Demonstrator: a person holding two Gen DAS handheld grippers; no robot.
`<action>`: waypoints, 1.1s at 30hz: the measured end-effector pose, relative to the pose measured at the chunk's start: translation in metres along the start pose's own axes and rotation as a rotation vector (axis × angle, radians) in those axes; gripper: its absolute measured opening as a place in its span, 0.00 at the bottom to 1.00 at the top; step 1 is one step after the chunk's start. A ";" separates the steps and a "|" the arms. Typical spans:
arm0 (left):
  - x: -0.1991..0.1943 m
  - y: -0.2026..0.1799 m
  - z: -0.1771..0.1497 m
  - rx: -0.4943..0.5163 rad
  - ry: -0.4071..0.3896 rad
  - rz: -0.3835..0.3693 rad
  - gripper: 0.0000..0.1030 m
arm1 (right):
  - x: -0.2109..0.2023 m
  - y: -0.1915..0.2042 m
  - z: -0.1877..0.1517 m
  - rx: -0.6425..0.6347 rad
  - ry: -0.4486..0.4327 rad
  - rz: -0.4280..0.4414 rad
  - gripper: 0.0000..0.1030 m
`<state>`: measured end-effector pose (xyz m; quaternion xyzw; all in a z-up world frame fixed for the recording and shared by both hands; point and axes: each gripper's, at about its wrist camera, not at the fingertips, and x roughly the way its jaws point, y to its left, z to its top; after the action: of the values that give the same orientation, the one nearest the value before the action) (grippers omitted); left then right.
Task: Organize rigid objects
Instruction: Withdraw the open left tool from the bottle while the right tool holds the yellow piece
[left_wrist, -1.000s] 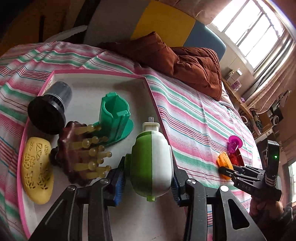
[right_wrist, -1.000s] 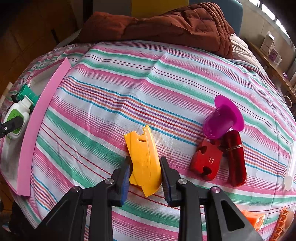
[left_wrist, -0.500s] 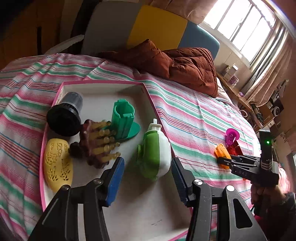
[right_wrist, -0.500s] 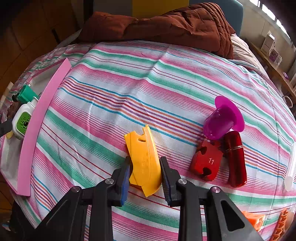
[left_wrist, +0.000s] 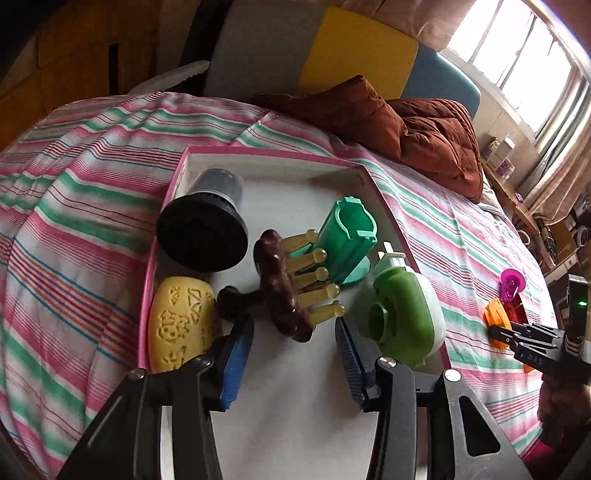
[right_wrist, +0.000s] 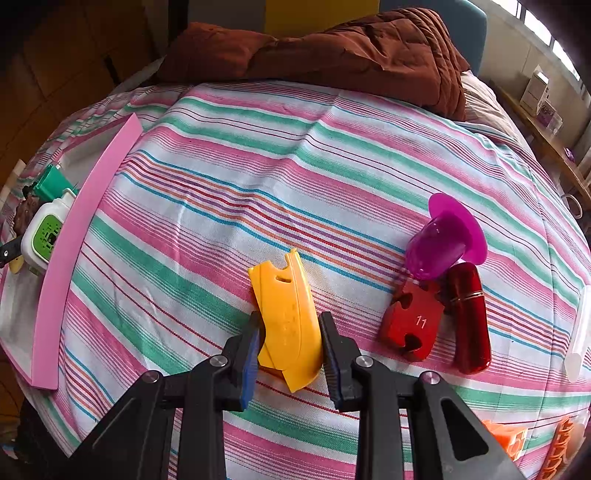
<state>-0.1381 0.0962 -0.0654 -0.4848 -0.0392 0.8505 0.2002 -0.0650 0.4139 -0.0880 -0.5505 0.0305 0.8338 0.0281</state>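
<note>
In the left wrist view a white tray with a pink rim (left_wrist: 273, 153) holds a black cap (left_wrist: 201, 236), a yellow oval (left_wrist: 179, 325), a brown pegged massager (left_wrist: 280, 291), a green holder (left_wrist: 347, 240) and a green-and-white device (left_wrist: 402, 314). My left gripper (left_wrist: 293, 354) hovers over the tray, its jaws closing with nothing pressed between them. The massager's near end lies just ahead of the gap and the device sits right of the right finger. My right gripper (right_wrist: 290, 354) is shut on a yellow plastic piece (right_wrist: 288, 314) lying on the striped bedspread.
Right of the yellow piece lie a purple cup (right_wrist: 439, 240), a red puzzle piece (right_wrist: 412, 325) and a red cylinder (right_wrist: 469, 317). Orange parts (right_wrist: 506, 439) sit at the bottom right. A brown duvet (right_wrist: 332, 48) is bunched at the bed's far end. The tray's rim (right_wrist: 74, 236) runs along the left.
My left gripper has let go of the green-and-white device, which now lies in the tray to its right, and has drawn back and leftward. The right gripper has not moved.
</note>
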 end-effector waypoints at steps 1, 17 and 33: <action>0.003 -0.003 0.003 0.006 -0.007 0.000 0.45 | 0.000 0.000 0.000 0.000 0.000 0.000 0.28; -0.038 -0.006 0.000 0.039 -0.109 0.084 0.68 | 0.001 0.002 0.001 -0.007 -0.005 -0.006 0.28; -0.088 -0.019 -0.047 0.106 -0.156 0.141 0.75 | 0.002 0.009 0.001 -0.021 -0.009 -0.053 0.28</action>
<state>-0.0539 0.0741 -0.0144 -0.4074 0.0247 0.8984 0.1619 -0.0677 0.4048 -0.0889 -0.5477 0.0071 0.8354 0.0445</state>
